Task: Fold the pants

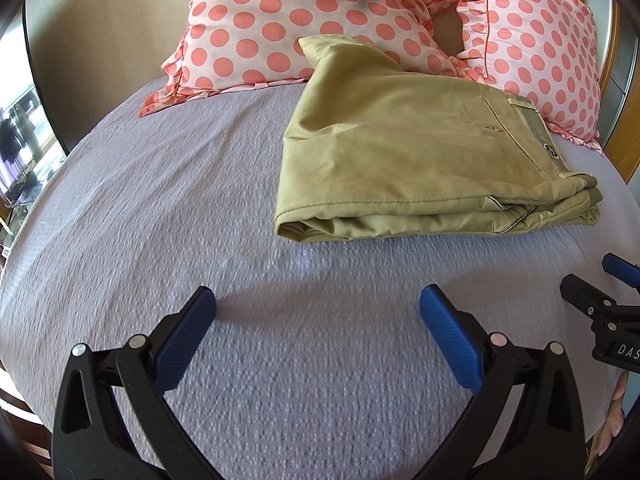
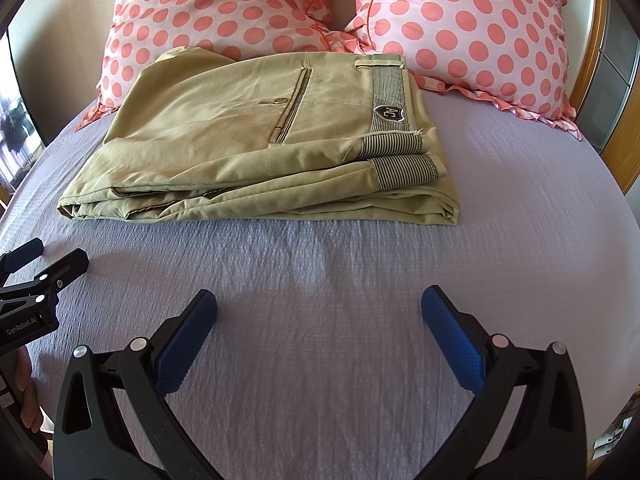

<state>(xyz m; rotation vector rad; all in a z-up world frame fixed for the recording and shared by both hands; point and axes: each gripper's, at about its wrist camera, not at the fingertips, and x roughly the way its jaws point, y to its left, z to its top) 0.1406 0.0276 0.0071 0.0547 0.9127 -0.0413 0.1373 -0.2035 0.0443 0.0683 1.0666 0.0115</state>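
Left wrist view shows the pants (image 1: pixel 420 160) lying as a compact stack of layers on the far right part of the bed (image 1: pixel 160 220), their far end resting against the pillows (image 1: pixel 304 20). The left claw (image 1: pixel 318 312) is released, jaws wide, hanging above bare sheet well short of the stack and gripping nothing. In the right wrist view the right claw (image 2: pixel 319 312) is likewise released and empty, near the bed's front, with the pants (image 2: pixel 256 140) beyond it, waistband to the right. Judging by the neat layered bundle, the folding looks finished or nearly so, and the step in hand seems to be letting go. Any next move would call only for smoothing the slightly splayed near edge, or pulling both claws clear.
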